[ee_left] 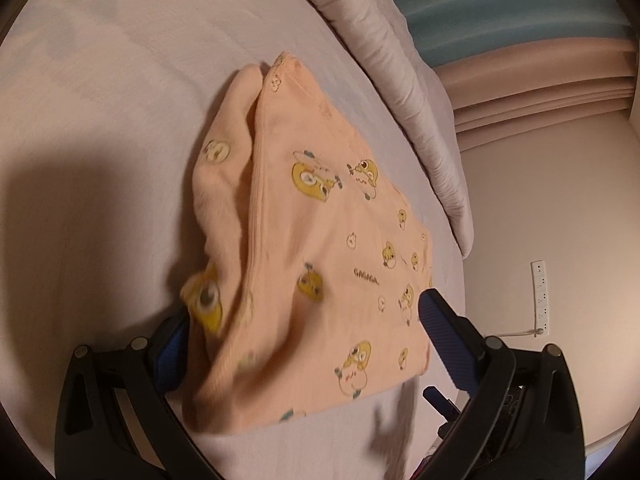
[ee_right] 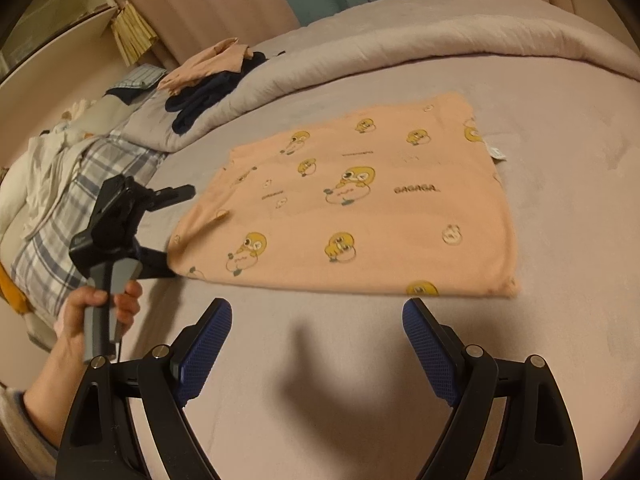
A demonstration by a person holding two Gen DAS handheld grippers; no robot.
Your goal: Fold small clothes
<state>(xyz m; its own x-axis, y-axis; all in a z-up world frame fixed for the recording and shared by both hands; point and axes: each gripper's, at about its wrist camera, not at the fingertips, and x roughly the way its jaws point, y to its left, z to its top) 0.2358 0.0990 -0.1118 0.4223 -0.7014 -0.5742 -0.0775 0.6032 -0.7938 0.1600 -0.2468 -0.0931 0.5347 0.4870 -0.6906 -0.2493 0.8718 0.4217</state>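
The left gripper (ee_left: pixel 304 320) is standing wide, its two blue-padded fingers (ee_left: pixel 434 312) straddling the near edge of the peach cotton garment printed with yellow cartoon ducks (ee_left: pixel 320 220); the left pad is hidden behind a bunched fold of cloth, so whether either pad is pressing on the fabric cannot be told. The right gripper (ee_right: pixel 317 320) is also standing wide, its two blue mesh pads (ee_right: pixel 420 332) hovering above bare sheet, just short of the garment's near edge and holding nothing.

The left wrist view is showing the garment's edge as rumpled and slightly blurred, one white power strip (ee_left: pixel 540 296) on the wall beyond the bed, and one black clamp-like part low between the fingers. The right wrist view is showing the garment (ee_right: pixel 360 200) lying mostly flat as a rectangle in the middle of the mauve bed sheet (ee_right: pixel 560 240), with the left gripper (ee_right: pixel 176 232) at its left side, one finger tip at the lower left corner, and a person's hand (ee_right: pixel 100 316) gripping its grey handle.

Only this view is taking in one pile of dark navy and peach clothes (ee_right: pixel 208 80) lying on the rolled grey duvet (ee_right: pixel 400 48), and one plaid blue-and-white blanket (ee_right: pixel 80 200) at the bed's left.

One printed garment and two grippers are showing.
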